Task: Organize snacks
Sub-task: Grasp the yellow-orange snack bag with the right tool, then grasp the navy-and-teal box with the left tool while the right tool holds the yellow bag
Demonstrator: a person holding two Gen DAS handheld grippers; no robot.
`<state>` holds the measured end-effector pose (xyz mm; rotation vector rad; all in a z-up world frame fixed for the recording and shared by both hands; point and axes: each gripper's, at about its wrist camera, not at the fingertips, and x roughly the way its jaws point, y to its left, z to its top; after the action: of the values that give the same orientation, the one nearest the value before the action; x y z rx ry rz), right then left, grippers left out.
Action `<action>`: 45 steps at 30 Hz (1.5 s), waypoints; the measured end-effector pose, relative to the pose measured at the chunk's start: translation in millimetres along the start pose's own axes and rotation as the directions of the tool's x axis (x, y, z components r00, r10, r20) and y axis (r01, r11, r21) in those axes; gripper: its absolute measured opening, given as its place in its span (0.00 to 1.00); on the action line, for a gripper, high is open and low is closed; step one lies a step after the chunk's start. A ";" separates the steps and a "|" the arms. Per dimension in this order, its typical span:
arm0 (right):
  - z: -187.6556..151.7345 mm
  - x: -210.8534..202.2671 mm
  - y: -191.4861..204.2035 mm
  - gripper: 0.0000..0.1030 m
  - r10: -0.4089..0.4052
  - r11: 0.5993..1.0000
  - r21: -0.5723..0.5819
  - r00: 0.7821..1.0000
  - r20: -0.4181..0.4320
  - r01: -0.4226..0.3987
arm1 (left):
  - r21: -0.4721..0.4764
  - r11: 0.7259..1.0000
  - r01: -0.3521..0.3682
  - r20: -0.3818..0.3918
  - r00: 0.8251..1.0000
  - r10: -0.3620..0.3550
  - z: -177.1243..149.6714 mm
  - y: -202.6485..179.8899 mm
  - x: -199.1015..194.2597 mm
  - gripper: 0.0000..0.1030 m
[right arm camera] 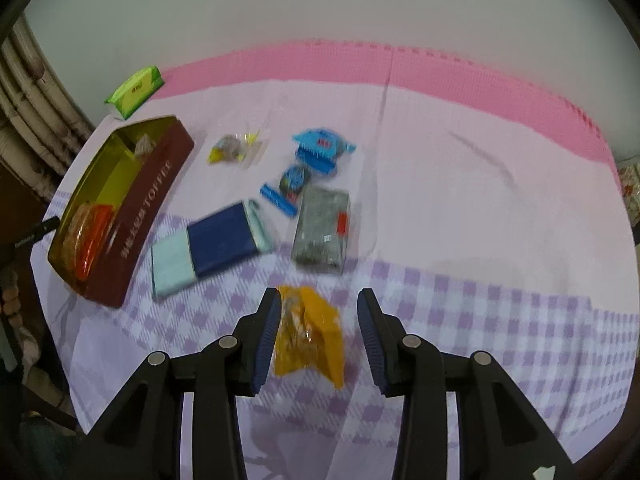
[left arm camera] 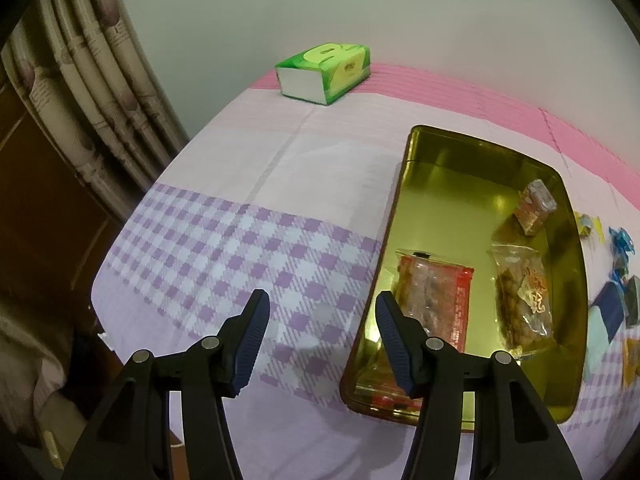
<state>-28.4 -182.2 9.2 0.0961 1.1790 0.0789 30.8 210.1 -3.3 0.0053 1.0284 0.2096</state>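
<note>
An open gold-lined tin [left arm camera: 396, 200] lies on the checked cloth and holds a red packet [left arm camera: 440, 300], a clear bag of brown snacks [left arm camera: 524, 296] and a small wrapped piece [left arm camera: 534, 206]. My left gripper [left arm camera: 322, 296] hangs open and empty beside the tin's near left rim. In the right wrist view the tin [right arm camera: 148, 208] is at the left. My right gripper [right arm camera: 319, 292] stands open over a yellow snack packet [right arm camera: 310, 336], which lies on the cloth between the fingers, unpressed. Further off lie a navy-and-pale packet [right arm camera: 208, 248], a grey packet [right arm camera: 322, 232], blue wrappers [right arm camera: 320, 148] and a small yellow-tipped packet [right arm camera: 232, 150].
A green tissue box [left arm camera: 324, 72] sits at the far left corner of the table, near the white wall. A pink mat [right arm camera: 400, 64] runs along the back edge. Curtains [left arm camera: 80, 100] hang to the left, past the table's edge.
</note>
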 end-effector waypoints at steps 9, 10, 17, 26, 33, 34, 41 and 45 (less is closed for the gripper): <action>-10.1 28.2 7.2 0.44 0.034 0.999 0.001 0.998 -0.046 -0.034 | 0.067 0.996 0.066 0.013 0.998 -0.067 -3.7 -21.8 -8.7 0.55; -10.8 31.5 7.8 0.44 0.035 0.999 -0.001 0.998 -0.052 -0.035 | 0.084 0.994 0.064 0.020 0.998 -0.066 -4.3 -26.2 -11.2 0.55; -16.0 41.6 13.1 0.44 0.022 0.999 -0.030 0.998 -0.055 -0.024 | 0.194 0.971 0.138 0.044 0.988 -0.149 -4.3 -61.7 -34.2 0.55; -17.3 44.5 13.8 0.36 -0.003 1.000 -0.029 0.999 -0.032 0.002 | 0.387 0.897 0.214 0.052 0.966 -0.253 -6.5 -140.0 -60.0 0.56; -19.2 38.8 -13.7 0.35 -0.037 0.999 0.035 0.999 -0.021 0.038 | 0.518 0.815 0.258 -0.003 0.954 -0.300 -17.3 -200.8 -60.4 0.56; -20.0 37.8 -18.4 0.35 -0.038 0.998 0.045 0.999 -0.023 0.039 | 0.540 0.798 0.266 -0.018 0.952 -0.305 -19.4 -210.3 -59.2 0.56; -26.1 29.1 -47.3 0.35 -0.059 0.989 0.133 0.998 -0.019 0.061 | 0.643 0.703 0.305 -0.087 0.940 -0.329 -27.6 -248.9 -50.5 0.57; -29.2 27.1 -53.2 0.35 -0.053 0.986 0.159 0.999 -0.009 0.054 | 0.666 0.667 0.334 -0.142 0.934 -0.326 -28.9 -261.1 -40.0 0.60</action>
<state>-44.4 -231.0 -32.9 0.2050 1.1904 -0.0630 30.8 -55.5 -11.0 0.4917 1.0490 -0.5245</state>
